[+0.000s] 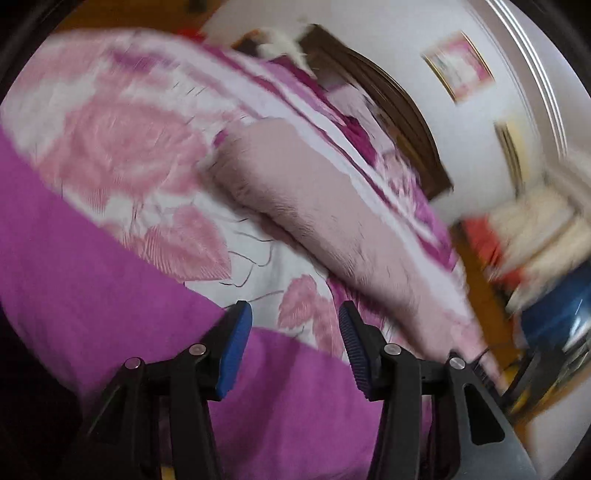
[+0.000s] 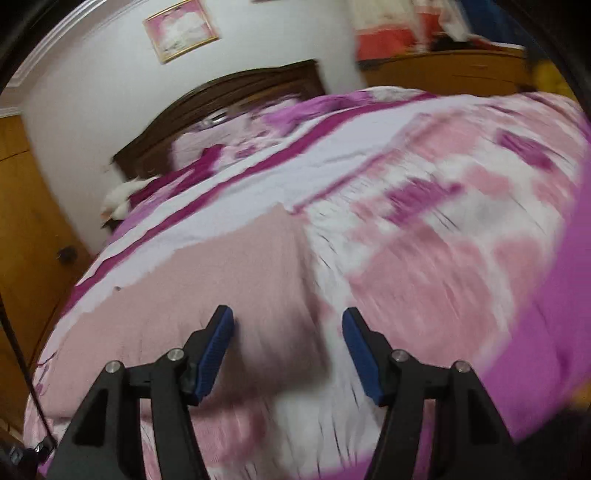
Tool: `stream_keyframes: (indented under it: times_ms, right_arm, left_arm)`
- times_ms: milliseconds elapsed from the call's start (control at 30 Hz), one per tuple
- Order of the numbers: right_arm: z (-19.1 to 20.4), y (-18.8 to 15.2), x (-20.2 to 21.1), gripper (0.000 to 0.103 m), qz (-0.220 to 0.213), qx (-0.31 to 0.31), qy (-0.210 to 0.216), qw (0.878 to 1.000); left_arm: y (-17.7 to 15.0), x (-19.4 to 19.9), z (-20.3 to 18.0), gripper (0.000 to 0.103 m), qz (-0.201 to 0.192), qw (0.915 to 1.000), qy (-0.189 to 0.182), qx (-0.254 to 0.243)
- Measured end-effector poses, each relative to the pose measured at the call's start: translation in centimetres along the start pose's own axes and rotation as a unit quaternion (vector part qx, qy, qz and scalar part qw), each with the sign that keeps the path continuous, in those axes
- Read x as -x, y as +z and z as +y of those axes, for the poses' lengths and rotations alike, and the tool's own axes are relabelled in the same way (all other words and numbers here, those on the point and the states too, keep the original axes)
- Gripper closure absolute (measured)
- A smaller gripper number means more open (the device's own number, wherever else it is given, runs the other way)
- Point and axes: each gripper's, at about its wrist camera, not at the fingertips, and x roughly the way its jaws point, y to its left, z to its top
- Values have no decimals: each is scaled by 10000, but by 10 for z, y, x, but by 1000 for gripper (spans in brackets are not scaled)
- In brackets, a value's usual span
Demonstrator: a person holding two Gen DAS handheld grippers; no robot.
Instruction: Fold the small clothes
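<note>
Both cams are motion-blurred, so fine detail is going missing

Dusty-pink fuzzy garment (image 1: 325, 206) is lying on the bedspread (image 1: 122, 147), a pink rose print with a magenta border. In the left wrist view it is running as a long band from mid-frame toward the near right edge of the bed. In the right wrist view it is sitting left of centre, spread out, near edge just ahead of the tool. Can't tell what kind of garment it is, possibly a small sweater or towel-like piece

Left gripper (image 1: 295, 347) is hanging over the bedspread near the magenta border, jaws apart, nothing between the pads, garment off to its right and not touching. Right gripper (image 2: 288, 354) is also standing released, jaws wide, pads clear of cloth; it is hovering over the garment's right near part, a dark shadow under it. Neither tool is grasping anything

Progress, my read: garment is looking laid flat or maybe folded once, edges too smeared to say which. No neat finished stack is showing anywhere, so I'm guessing the fold is partway at best. Left to do: grab an edge or corners, bring them over, flatten

Far end: dark wooden headboard (image 2: 236, 92), framed picture (image 2: 181, 29) on the white wall, something white and fluffy (image 2: 118, 199) at the far left bed edge
</note>
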Motion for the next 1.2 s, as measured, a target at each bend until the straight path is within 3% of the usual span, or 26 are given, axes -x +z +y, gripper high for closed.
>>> stream_keyframes:
  times_ms: [67, 133, 233, 333, 500, 667, 733, 833, 867, 933, 1000, 1033, 1100, 1200]
  right_arm:
    - [10, -7, 6, 38, 186, 257, 70, 9995]
    - [15, -18, 18, 37, 144, 201, 249, 9994]
    - [11, -33, 20, 30, 507, -158, 1066, 9929]
    - [11, -36, 6, 29, 758, -301, 1529, 9849]
    - [-1, -30, -18, 28, 888, -1030, 1732, 9755]
    - [7, 0, -53, 27, 974, -1213, 1517, 9761]
    - [6, 4, -64, 27, 1036, -1496, 1468, 9723]
    - [6, 9, -79, 26, 1157, -1691, 1455, 9679]
    - [8, 11, -85, 28, 1215, -1629, 1500, 9676]
    - [10, 17, -94, 40, 1245, -1408, 1657, 9681]
    - [-3, 18, -101, 70, 1242, -1424, 1977, 9619]
    - [-11, 14, -106, 75, 1310, -1538, 2252, 9531]
    - [-24, 7, -105, 81, 1296, -1647, 2640, 9415]
    - [-21, 5, -89, 81, 1246, -1442, 2699, 9438]
  left_arm:
    - [-1, 5, -6, 74, 72, 9996, 123, -232]
    - [1, 3, -3, 74, 144, 9998, 106, -126]
    - [16, -8, 3, 74, 165, 9995, -174, 188]
    - [32, -25, 11, 74, 281, 9968, -375, 650]
    - [62, -38, 29, 74, 128, 9855, -619, 1572]
    - [80, -60, 64, 74, 78, 9599, -899, 2655]
    - [82, -65, 71, 75, -34, 9537, -1033, 2824]
    - [82, -72, 75, 93, -175, 9530, -1079, 2825]
    - [79, -73, 81, 101, -162, 9535, -1059, 2816]
    - [73, -75, 87, 103, -190, 9519, -1325, 2755]
    - [69, -75, 92, 103, -134, 9501, -1708, 2607]
    - [68, -75, 94, 103, -15, 9501, -1810, 2540]
    - [64, -69, 92, 103, 88, 9543, -1620, 2509]
    - [61, -58, 78, 103, 191, 9753, -1078, 1920]
